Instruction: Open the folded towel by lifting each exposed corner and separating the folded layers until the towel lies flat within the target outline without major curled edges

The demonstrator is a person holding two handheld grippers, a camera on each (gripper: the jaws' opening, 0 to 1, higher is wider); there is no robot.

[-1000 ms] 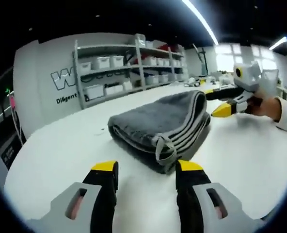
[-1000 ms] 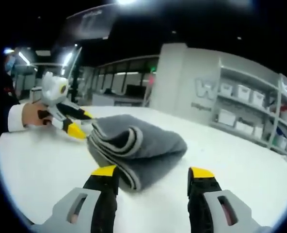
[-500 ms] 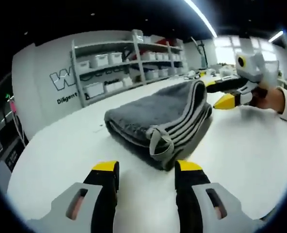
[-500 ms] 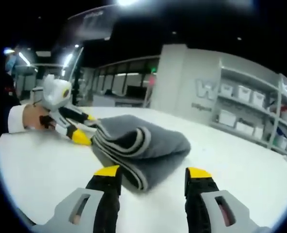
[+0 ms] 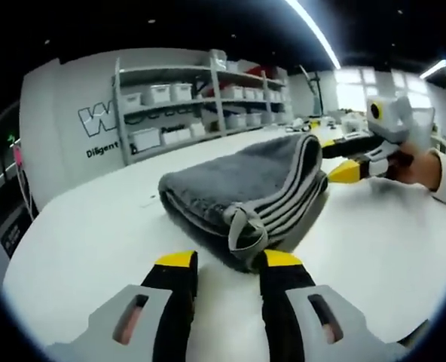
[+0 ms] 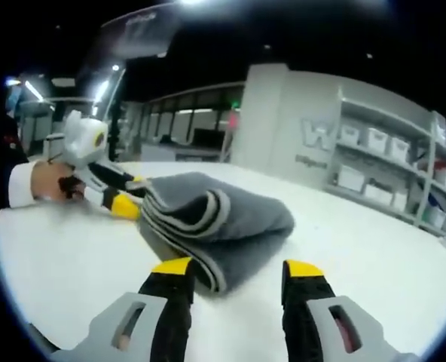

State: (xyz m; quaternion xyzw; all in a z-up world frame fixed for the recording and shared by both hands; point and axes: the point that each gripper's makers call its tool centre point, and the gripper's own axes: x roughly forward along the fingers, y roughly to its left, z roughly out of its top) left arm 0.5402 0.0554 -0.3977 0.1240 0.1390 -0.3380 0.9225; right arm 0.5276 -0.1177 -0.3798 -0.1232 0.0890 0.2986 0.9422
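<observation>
Two hand-held grippers are closing in on the folded towel from opposite ends. Nearest in the left gripper view, the left hand-held gripper (image 5: 224, 264) is now sitting right at the towel's near corner, its yellow-tipped jaws narrower than half a second ago but apart, with nothing clamped. The grey towel (image 5: 242, 192) is lying folded in several layers on the white desk (image 5: 87, 234), its striped edges and a small loop facing this gripper. Beyond it, the right hand-held gripper (image 5: 351, 160) is resting at the far edge, one yellow tip touching the fabric. In the right gripper view its jaws (image 6: 236, 269) are likewise standing apart and nearer each other than before, just short of the towel (image 6: 223, 226); the left hand-held gripper (image 6: 121, 197) is showing at the far end. Judged from this, both are preparing to pinch exposed corners; unfolding has not begun, and no target outline is discernible. Shelving with bins (image 5: 185, 102) is standing behind.
</observation>
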